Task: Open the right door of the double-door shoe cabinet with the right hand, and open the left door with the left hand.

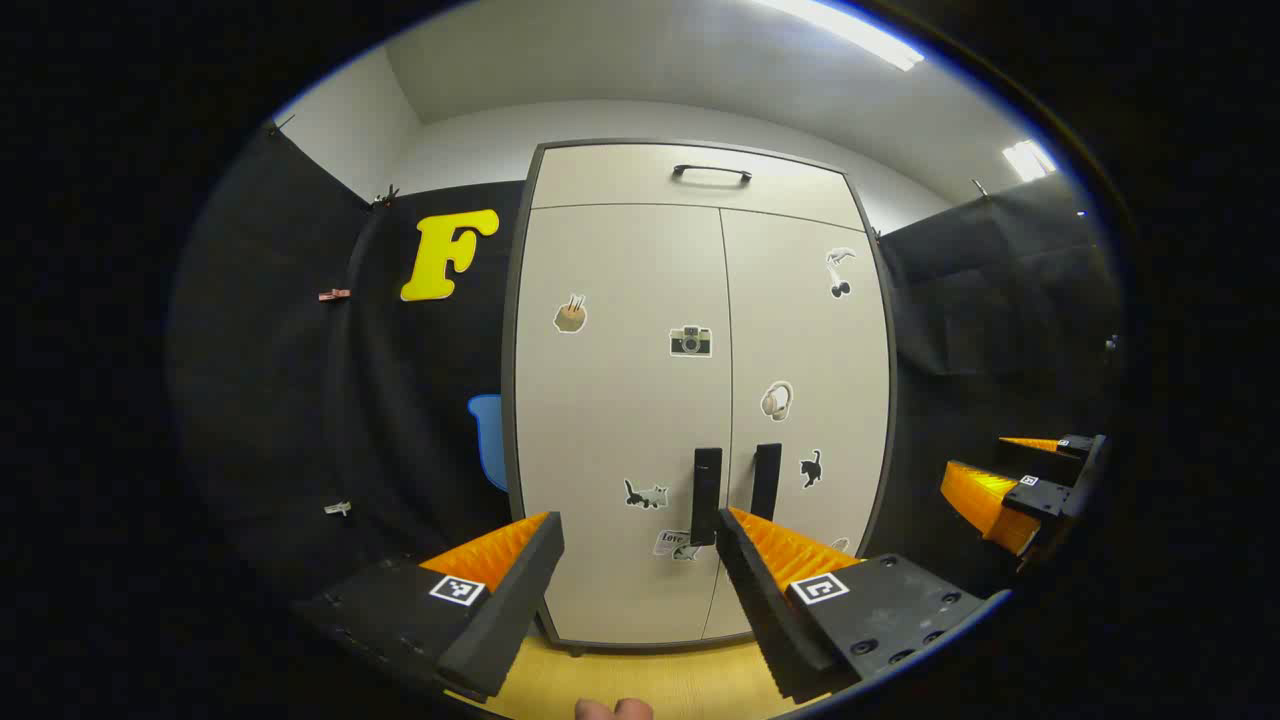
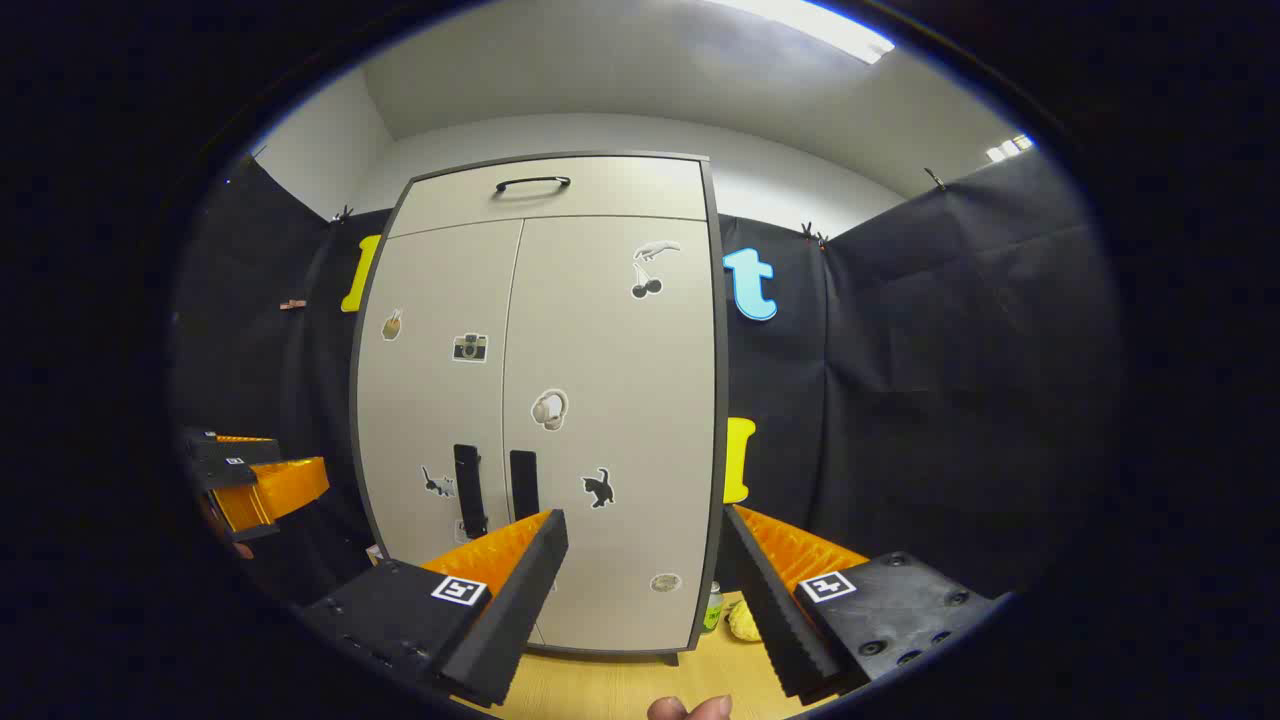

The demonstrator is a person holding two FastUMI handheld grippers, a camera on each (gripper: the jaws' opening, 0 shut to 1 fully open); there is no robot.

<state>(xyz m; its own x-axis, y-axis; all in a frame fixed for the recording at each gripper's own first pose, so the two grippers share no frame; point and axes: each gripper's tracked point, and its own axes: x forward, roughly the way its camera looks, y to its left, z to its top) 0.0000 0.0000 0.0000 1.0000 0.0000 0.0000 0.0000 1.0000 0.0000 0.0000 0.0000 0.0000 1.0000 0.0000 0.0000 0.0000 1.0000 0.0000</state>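
Doors both sit closed on the shoe cabinet (image 2: pixel 540 400) ahead. Right gripper (image 2: pixel 640 560) and left gripper (image 1: pixel 640 560) hang back, jaws spread, empty. Approach stage, I reckon: next, the right one must close on the right handle (image 2: pixel 523 484).

"Love" on cabinet sticker (image 1: pixel 676 543)

We've got bright, even light from ceiling strips (image 1: pixel 850 30), blown out to white glare. The cabinet (image 1: pixel 620 400) is sharp and softly lit, its straight edges bowing with fisheye distortion. Cloth walls (image 2: pixel 950 400) go dim toward the rim.
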